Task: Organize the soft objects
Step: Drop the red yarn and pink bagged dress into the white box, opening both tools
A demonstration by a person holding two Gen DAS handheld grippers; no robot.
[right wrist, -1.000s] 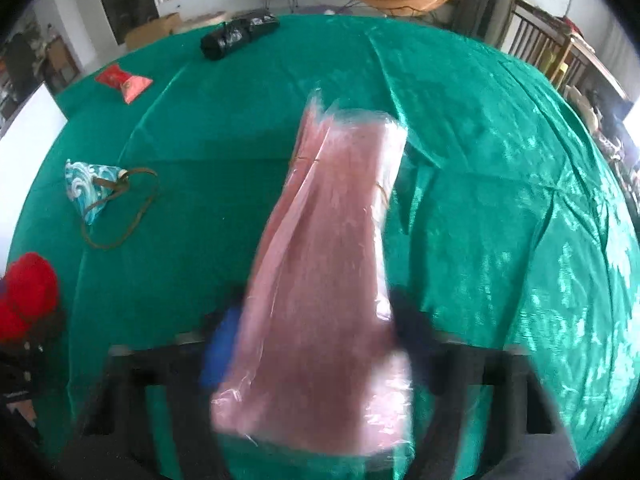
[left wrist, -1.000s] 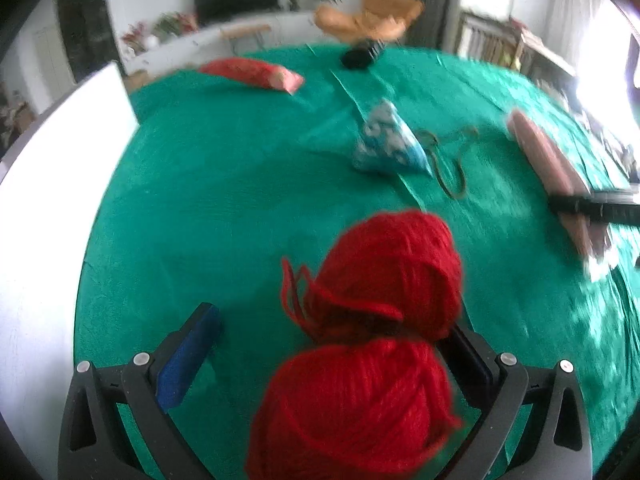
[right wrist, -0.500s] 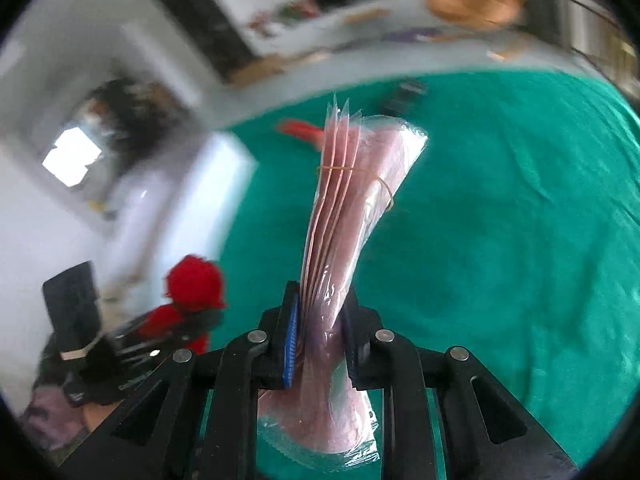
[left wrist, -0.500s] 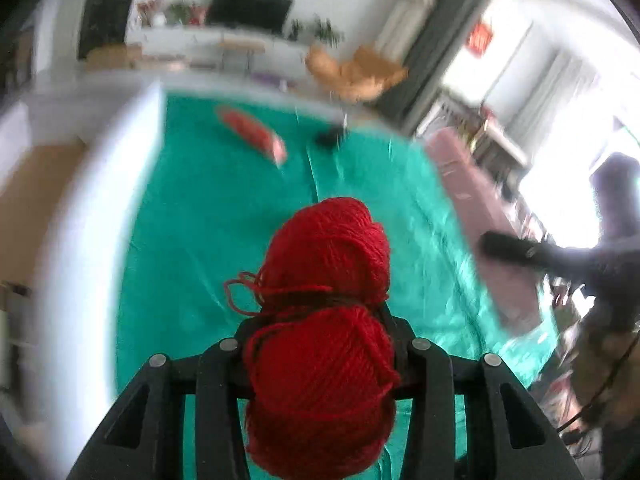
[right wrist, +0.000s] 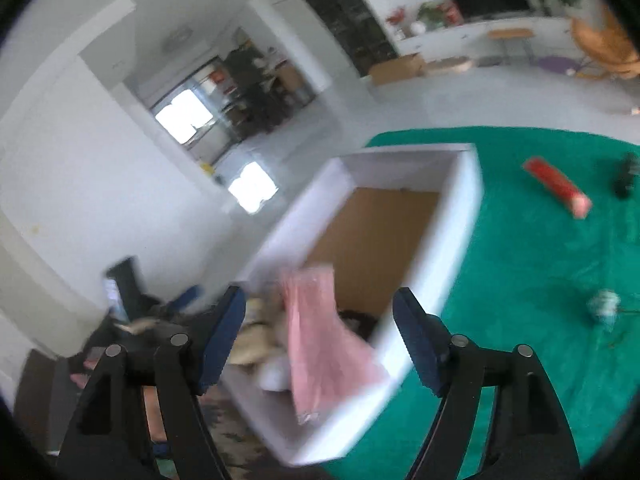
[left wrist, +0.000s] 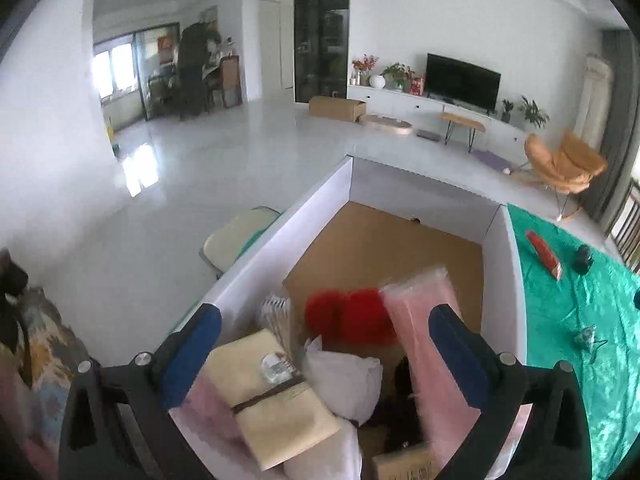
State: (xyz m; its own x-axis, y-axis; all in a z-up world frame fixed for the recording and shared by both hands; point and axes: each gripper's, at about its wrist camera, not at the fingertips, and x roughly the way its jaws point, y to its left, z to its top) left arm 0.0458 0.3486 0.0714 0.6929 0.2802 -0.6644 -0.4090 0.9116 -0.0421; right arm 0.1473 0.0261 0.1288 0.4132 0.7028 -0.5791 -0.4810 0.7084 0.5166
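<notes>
Both loads have gone into the white-walled cardboard box (left wrist: 498, 264) — red yarn balls (left wrist: 348, 316) beside the pink plastic-wrapped packet (left wrist: 424, 344). Left gripper (left wrist: 324, 344) and right gripper (right wrist: 320, 332) hang over it, released. Cream bundle's label (left wrist: 274, 366) — unreadable.

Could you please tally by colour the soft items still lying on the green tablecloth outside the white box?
Red: 1, the red pouch
Black: 1, the black bundle
Blue-white: 1, the patterned pouch
Total: 3, all outside the white box.
</notes>
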